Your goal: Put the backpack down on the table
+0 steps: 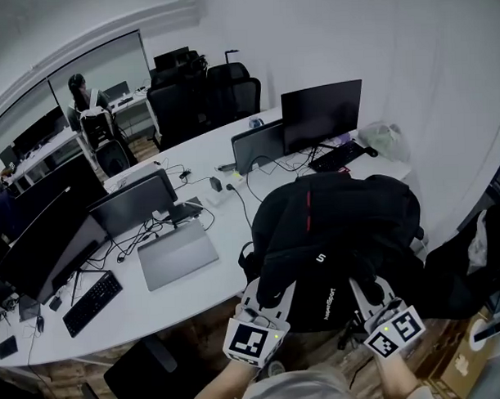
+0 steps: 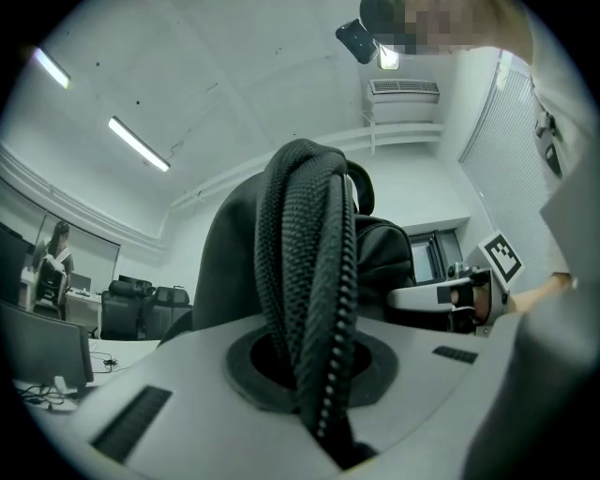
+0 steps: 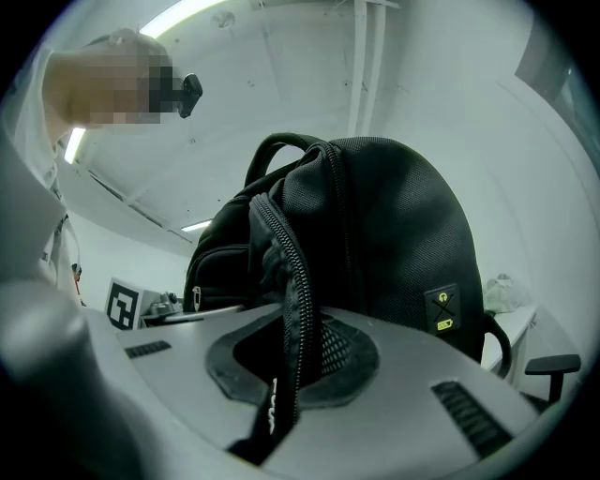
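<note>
A black backpack [image 1: 333, 232] with a red stripe hangs in front of me, over the near right end of the white table [image 1: 204, 278]. I cannot tell whether it rests on the table. My left gripper [image 1: 268, 296] is shut on a thick black zippered edge of the backpack [image 2: 305, 281] at its lower left. My right gripper [image 1: 373, 295] is shut on another zippered edge of the backpack [image 3: 375, 234] at its lower right. In the left gripper view the fabric runs down between the jaws [image 2: 319, 398]. The right gripper view shows its jaws [image 3: 281, 375] pinching a zipper seam.
Behind the backpack stand a dark monitor [image 1: 322, 114], a keyboard [image 1: 338, 156] and a crumpled plastic bag [image 1: 385, 139]. A closed grey laptop [image 1: 177, 254], cables and further monitors [image 1: 39, 247] lie to the left. Office chairs [image 1: 205, 98] stand at the back. Dark bags [image 1: 473, 264] sit at the right.
</note>
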`<state>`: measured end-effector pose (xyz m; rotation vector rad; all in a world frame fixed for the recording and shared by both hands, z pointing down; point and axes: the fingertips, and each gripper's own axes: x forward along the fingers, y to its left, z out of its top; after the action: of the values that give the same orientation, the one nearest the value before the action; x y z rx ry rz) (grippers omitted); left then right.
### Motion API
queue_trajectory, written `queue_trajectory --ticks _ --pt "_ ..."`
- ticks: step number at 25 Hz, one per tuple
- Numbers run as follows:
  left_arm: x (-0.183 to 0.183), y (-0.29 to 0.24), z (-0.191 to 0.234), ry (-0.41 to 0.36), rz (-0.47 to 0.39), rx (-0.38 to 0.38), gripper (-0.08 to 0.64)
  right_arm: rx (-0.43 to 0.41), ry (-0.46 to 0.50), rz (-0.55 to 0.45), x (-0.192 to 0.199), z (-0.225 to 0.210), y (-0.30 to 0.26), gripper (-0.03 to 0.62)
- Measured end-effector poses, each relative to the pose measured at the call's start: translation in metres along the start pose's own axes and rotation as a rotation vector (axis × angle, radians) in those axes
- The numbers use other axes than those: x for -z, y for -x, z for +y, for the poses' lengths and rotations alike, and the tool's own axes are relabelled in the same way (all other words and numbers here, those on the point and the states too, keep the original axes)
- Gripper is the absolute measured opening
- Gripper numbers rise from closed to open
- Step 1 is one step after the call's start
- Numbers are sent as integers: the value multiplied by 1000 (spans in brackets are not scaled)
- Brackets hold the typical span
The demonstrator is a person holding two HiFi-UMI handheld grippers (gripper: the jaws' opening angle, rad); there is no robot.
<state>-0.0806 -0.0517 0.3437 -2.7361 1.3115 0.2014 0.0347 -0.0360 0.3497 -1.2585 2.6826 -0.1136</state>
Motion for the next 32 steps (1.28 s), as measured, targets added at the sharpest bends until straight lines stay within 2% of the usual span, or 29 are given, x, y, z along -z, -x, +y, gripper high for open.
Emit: queue_trajectory --ticks 6,15,27,32 --pt "1 -6 25 24 -11 -14 20 -11 17 13 0 -1 -26 21" --pt "14 -41 56 35 -3 -35 20 -36 9 21 6 -35 -66 21" --pt "34 -126 99 33 13 -96 20 -98 -13 40 7 -117 -132 21" --pt "45 -164 114 5 5 -129 20 -131 -16 46 8 -155 -156 21"
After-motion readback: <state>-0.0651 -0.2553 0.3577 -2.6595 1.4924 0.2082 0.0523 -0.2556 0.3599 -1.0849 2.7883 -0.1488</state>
